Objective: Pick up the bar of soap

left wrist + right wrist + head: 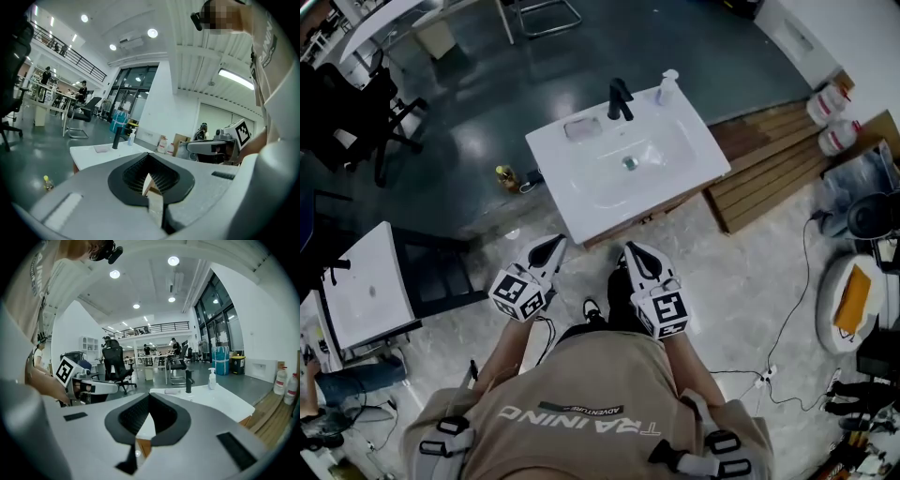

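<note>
The pale bar of soap (581, 127) lies on the back left corner of a white sink top (581, 192), beside a black faucet (620, 98) and a white pump bottle (667, 86). Both grippers are held side by side in front of the sink's near edge, short of it. My left gripper (553, 246) is shut and empty, and my right gripper (631, 250) is shut and empty too. From the left gripper view (149, 155) the soap (101, 148) is far ahead on the sink. The right gripper view (149, 397) shows the soap (171, 391) left of the faucet (188, 380).
Wooden planks (769, 159) lie right of the sink, with white jugs (830, 103) behind them. A small yellow bottle (504, 176) stands on the floor at the sink's left. A second white unit (366, 291) and black office chairs (356, 112) are at left. Cables cross the floor at right.
</note>
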Motion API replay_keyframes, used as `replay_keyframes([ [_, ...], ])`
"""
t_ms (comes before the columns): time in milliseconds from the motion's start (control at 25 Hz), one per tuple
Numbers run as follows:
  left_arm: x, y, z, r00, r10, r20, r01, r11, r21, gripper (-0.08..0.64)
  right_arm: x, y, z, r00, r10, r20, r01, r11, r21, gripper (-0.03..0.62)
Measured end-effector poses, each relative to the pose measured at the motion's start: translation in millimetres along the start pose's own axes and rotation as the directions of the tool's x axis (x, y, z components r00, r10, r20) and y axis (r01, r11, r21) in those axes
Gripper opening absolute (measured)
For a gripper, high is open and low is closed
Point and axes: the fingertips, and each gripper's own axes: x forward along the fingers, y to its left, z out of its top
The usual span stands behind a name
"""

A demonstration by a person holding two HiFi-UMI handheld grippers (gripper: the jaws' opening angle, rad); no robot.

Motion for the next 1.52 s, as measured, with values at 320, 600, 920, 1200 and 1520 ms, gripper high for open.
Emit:
replay_keyframes([
  [320,9.3,37.5,32.1,0.994,0.107,0.005,-0.107,0.994,0.025,0.0,65.8,-23.7,28.6,0.996,0.063,0.065,-0.062,0.998,-0.005,0.005],
  [600,53.6,60.2,76.9,0.987,0.157,0.021,-0.159,0.984,0.078,0.0,112.3,-70.1,63.4,0.985,0.123,0.121,-0.12,0.992,-0.032,0.005],
  [920,109.3,88.0,106.6,0.975,0.221,0.032,-0.223,0.971,0.083,0.0,161.7,-124.2,71.7,0.977,0.191,0.094,-0.183,0.98,-0.081,0.005],
  [1200,153.9,97.1,112.0,0.974,0.225,0.021,-0.226,0.972,0.062,0.0,195.9,-139.6,64.7,0.961,0.271,0.05,-0.266,0.959,-0.097,0.005],
  [1520,152.8,114.1,103.3,0.981,0.195,0.008,-0.195,0.98,0.032,0.0,214.0,-132.9,48.7,0.964,0.267,-0.01,-0.267,0.96,-0.084,0.005],
])
